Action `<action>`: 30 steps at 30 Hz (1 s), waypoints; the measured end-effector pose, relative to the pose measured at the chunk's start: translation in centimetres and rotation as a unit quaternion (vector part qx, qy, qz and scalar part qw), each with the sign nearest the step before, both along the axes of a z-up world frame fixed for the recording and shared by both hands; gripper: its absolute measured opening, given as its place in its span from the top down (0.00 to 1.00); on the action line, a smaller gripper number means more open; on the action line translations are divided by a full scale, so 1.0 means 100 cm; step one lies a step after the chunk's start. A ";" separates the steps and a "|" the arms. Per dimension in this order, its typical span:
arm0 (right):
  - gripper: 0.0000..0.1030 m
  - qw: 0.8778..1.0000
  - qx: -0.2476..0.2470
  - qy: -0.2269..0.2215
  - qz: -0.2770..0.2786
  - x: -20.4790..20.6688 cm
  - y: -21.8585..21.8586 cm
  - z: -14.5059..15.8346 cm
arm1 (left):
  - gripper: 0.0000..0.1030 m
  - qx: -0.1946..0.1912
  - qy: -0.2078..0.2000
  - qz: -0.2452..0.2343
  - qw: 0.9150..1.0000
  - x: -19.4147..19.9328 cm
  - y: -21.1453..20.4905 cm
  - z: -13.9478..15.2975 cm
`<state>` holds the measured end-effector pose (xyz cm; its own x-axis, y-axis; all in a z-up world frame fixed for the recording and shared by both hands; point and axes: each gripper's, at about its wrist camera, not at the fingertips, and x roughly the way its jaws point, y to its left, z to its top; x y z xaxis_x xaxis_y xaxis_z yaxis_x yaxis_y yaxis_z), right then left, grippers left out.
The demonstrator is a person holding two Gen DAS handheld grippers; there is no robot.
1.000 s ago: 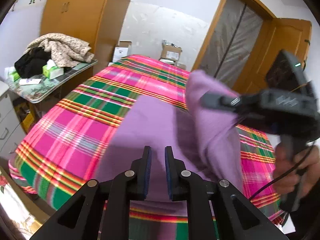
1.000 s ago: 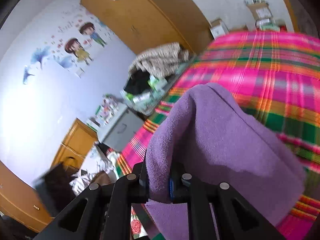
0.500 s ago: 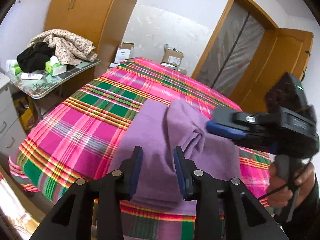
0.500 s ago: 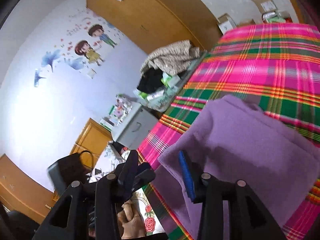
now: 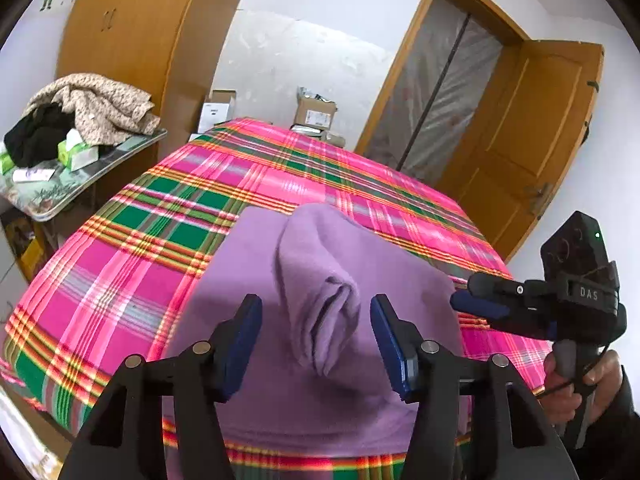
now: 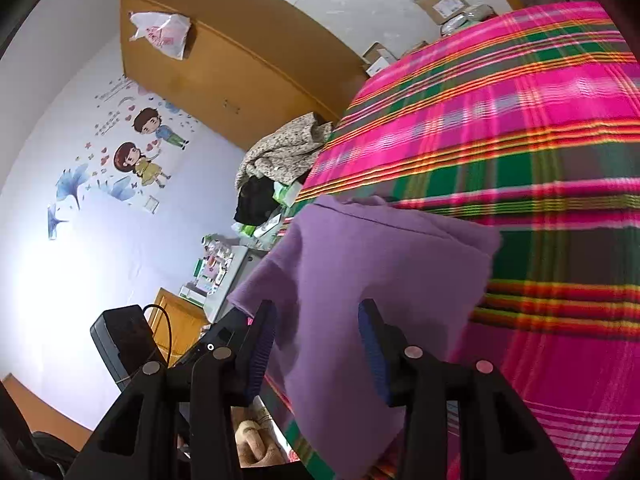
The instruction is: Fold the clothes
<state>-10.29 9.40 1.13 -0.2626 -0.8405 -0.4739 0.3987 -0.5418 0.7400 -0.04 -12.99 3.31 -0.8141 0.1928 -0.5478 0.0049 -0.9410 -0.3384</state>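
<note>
A purple garment (image 5: 320,280) lies on the plaid bed cover (image 5: 140,256) near the front edge, with a folded-over flap bunched into a ridge down its middle. My left gripper (image 5: 316,336) is open and empty, just above the garment's near part. My right gripper (image 5: 460,300) is seen from the side at the garment's right edge, held by a hand. In the right wrist view the right gripper (image 6: 316,344) is open and empty over the garment (image 6: 380,280), and the left gripper's body shows at lower left.
A side table (image 5: 80,176) left of the bed holds piled clothes (image 5: 88,108) and tissue packs. A wooden wardrobe (image 5: 132,40) stands behind it. Cardboard boxes (image 5: 316,116) sit past the bed's far end. An open wooden door (image 5: 520,132) is at the right.
My right gripper carried a purple flap leftward over the garment, opened and let it drop, then drew back to the right. My left gripper opened wide and pulled back.
</note>
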 end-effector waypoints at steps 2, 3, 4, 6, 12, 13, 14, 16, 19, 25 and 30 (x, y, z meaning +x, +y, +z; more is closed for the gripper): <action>0.58 1.000 -0.002 -0.001 -0.005 0.000 0.005 -0.001 | 0.43 -0.006 0.000 -0.010 1.000 -0.003 0.005 0.000; 0.58 1.000 -0.002 -0.002 -0.007 0.000 0.006 -0.002 | 0.42 -0.010 0.000 -0.015 1.000 -0.005 0.008 0.000; 0.58 1.000 -0.002 -0.002 -0.009 -0.001 0.006 -0.002 | 0.42 -0.014 -0.002 -0.015 1.000 -0.008 0.010 -0.002; 0.58 1.000 -0.003 -0.005 -0.011 -0.002 0.008 -0.004 | 0.43 -0.021 -0.006 -0.015 1.000 -0.014 0.012 -0.005; 0.58 1.000 -0.003 -0.007 -0.018 -0.002 0.011 -0.006 | 0.89 0.022 -0.036 0.006 0.999 -0.033 -0.006 -0.015; 0.58 1.000 -0.003 -0.006 -0.019 -0.002 0.011 -0.006 | 0.90 0.029 -0.033 0.007 0.999 -0.031 -0.009 -0.014; 0.58 1.000 -0.003 -0.005 -0.021 -0.001 0.011 -0.004 | 0.90 0.037 -0.025 0.008 0.999 -0.029 -0.012 -0.010; 0.58 1.000 -0.002 -0.002 -0.022 -0.001 0.010 -0.002 | 0.90 0.050 0.002 0.009 0.999 -0.020 -0.018 0.004; 0.58 1.000 -0.003 0.004 -0.018 -0.001 0.007 0.002 | 0.90 0.046 0.034 0.020 0.998 -0.006 -0.026 0.016; 0.58 1.000 0.007 -0.004 -0.007 -0.004 -0.002 -0.004 | 0.90 0.074 -0.024 0.078 0.994 0.003 -0.065 -0.022; 0.58 1.000 0.019 -0.004 -0.006 -0.005 -0.005 -0.010 | 0.89 0.074 -0.061 0.074 0.993 0.003 -0.061 -0.041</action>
<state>-10.83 8.86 0.12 -0.2679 -0.8191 -0.5073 0.3860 -0.5737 0.7225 0.28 -19.09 -0.80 -0.7684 0.1616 -0.6192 0.1896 -0.8667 -0.4615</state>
